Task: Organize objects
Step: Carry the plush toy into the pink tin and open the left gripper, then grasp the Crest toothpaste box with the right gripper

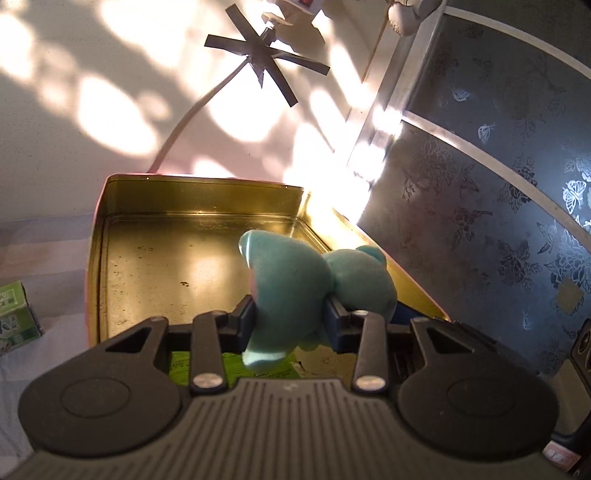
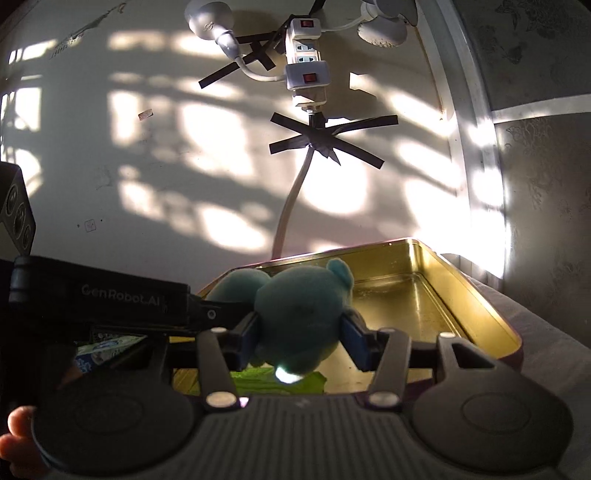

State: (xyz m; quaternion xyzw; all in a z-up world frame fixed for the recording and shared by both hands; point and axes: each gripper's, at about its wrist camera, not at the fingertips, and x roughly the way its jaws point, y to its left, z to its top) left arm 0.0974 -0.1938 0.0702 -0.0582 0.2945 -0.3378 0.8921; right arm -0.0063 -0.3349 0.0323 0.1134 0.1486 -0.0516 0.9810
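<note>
Pinching one teal plush toy (image 1: 291, 291) from both sides, left tool (image 1: 291, 321) and right tool (image 2: 299, 339) carry it low over the open gold tin (image 1: 147, 258), center frame, likely for dropping inside.

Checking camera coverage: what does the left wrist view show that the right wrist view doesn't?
Left wrist only: a dark floral-patterned panel filling the right side, and a green-printed carton at the left edge.

Right wrist only: the white power strip taped to the wall, a bulb beside it, the left tool's black body reaching in from the left, and a fingertip at the lower left corner.

Both: the teal plush toy pinched in each tool over the open gold tin, a green packet lying in the tin, and the black tape cross over the white cable.
</note>
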